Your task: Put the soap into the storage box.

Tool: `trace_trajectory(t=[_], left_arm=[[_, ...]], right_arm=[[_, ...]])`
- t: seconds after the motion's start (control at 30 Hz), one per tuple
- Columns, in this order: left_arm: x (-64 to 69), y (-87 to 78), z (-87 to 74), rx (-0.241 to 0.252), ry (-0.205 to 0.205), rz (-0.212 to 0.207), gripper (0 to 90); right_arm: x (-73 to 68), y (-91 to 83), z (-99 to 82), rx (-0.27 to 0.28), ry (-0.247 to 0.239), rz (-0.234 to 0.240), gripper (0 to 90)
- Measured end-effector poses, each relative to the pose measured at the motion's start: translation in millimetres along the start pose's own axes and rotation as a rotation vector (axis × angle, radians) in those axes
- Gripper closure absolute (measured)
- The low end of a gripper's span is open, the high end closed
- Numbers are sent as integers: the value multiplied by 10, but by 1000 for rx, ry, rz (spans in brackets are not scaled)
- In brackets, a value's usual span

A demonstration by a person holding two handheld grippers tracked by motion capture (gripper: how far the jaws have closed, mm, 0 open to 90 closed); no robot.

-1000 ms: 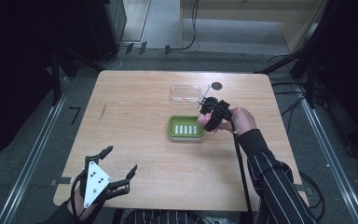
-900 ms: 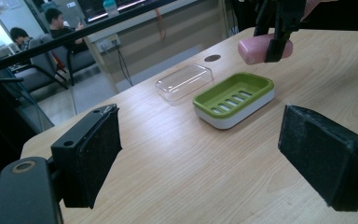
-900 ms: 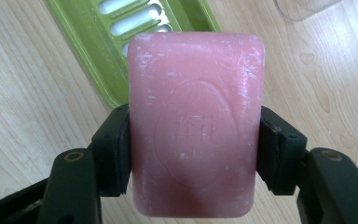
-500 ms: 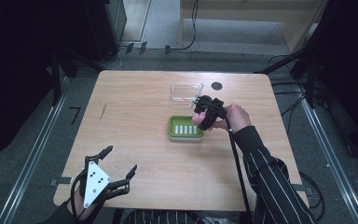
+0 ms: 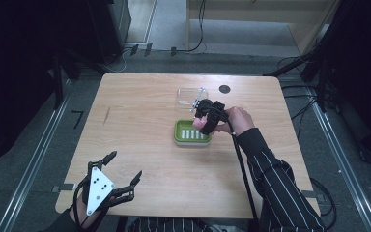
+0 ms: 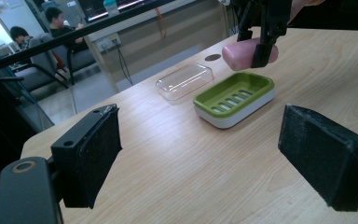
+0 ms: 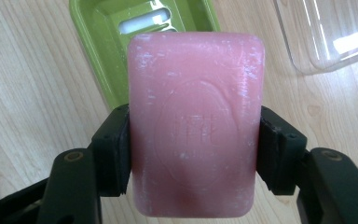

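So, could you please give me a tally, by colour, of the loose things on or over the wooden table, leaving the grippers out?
Pink: 1, the rectangular pink soap bar, clamped in the right gripper above the dish.
Green: 1, the green and white plastic soap dish with a slotted floor.
Clear: 1, the clear plastic lid lying beside the dish.
Dark: 1, the small dark round disc.
Total: 4.

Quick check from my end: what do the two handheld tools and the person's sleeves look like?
Both tools are black. The left tool carries a grey three-cornered plate with black dots; its pads are black, rough blocks. The right tool trails a black cable along a dark sleeve with thin white stripes.
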State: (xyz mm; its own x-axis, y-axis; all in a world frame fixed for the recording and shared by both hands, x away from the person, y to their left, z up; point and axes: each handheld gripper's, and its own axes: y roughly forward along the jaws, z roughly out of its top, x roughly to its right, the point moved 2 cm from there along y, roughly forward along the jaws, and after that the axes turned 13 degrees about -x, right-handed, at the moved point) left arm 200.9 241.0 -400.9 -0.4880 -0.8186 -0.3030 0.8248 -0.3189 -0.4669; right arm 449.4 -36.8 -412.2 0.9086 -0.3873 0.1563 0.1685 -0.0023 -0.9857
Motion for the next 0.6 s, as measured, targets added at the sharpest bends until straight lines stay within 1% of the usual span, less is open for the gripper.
trace_trajectory(t=[0.13, 0.2, 0.27, 0.3, 0.43, 0.6], left_arm=[[4, 2, 0, 0, -1, -1, 133], [4, 2, 0, -1, -1, -1, 133], [3, 2, 0, -2, -1, 0, 133], [4, 3, 0, -2, -1, 1, 133], [5, 5, -1, -2, -1, 0, 133], [5, 6, 0, -3, 0, 0, 132]], right_arm=[[-13, -2, 31, 3, -16, 3, 388], [-16, 2, 51, 7, -33, 0, 388], [-24, 5, 62, 3, -30, 2, 388], [-20, 12, 69, 6, -40, 1, 388], [-29, 21, 92, 4, -44, 0, 388], [-26, 21, 122, 13, -64, -6, 388]])
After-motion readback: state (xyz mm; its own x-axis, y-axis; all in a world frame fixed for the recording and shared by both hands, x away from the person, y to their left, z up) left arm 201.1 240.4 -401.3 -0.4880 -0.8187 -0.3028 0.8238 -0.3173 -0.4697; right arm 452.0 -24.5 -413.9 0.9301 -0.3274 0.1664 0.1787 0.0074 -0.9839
